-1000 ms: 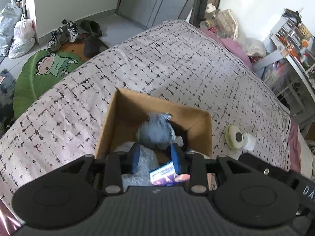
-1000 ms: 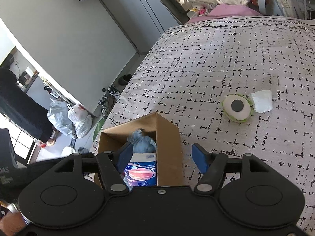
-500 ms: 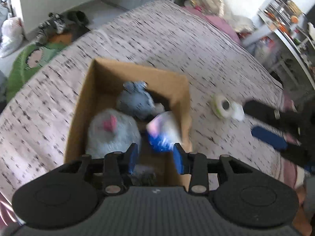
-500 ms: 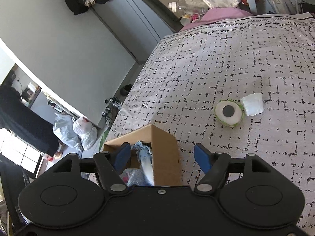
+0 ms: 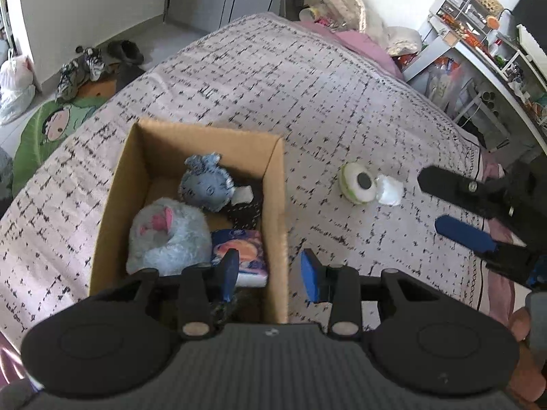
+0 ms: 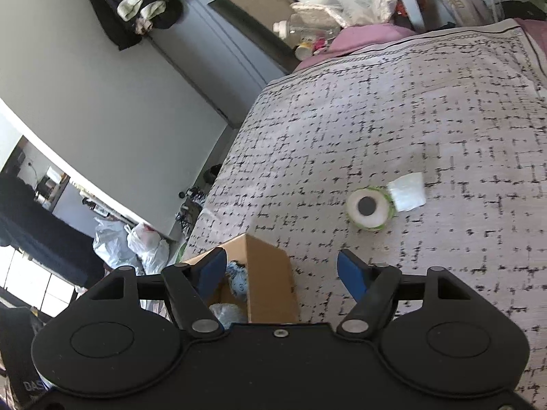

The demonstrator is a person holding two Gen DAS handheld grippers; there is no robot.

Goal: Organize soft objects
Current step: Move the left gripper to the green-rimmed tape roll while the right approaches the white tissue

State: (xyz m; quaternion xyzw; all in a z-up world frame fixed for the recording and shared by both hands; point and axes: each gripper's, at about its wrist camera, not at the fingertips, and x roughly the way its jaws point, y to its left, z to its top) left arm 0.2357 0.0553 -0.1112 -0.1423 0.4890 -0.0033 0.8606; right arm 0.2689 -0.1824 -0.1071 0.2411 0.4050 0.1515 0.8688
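An open cardboard box (image 5: 274, 184) stands on the patterned bed cover; it also shows in the right wrist view (image 6: 270, 283). Inside lie a grey-blue plush (image 5: 207, 186), a fluffy pale blue plush with pink ears (image 5: 167, 235) and a blue tissue pack (image 5: 241, 253). A toilet paper roll (image 5: 357, 182) with a loose white sheet (image 5: 389, 189) lies on the bed right of the box, also in the right wrist view (image 6: 367, 206). My left gripper (image 5: 268, 271) is open and empty above the box's right wall. My right gripper (image 6: 278, 271) is open and empty; it also shows in the left wrist view (image 5: 458, 208).
Shoes (image 5: 82, 68) and a green cartoon mat (image 5: 51, 123) lie on the floor beyond the bed's left edge. A cluttered shelf (image 5: 478, 34) stands at the right. White plastic bags (image 6: 133, 242) sit on the floor. Pink bedding (image 6: 362, 34) lies at the bed's far end.
The tissue pack left my left gripper and now lies in the box. My left gripper rose and shifted right over the box wall. My right gripper moved right, toward the paper roll.
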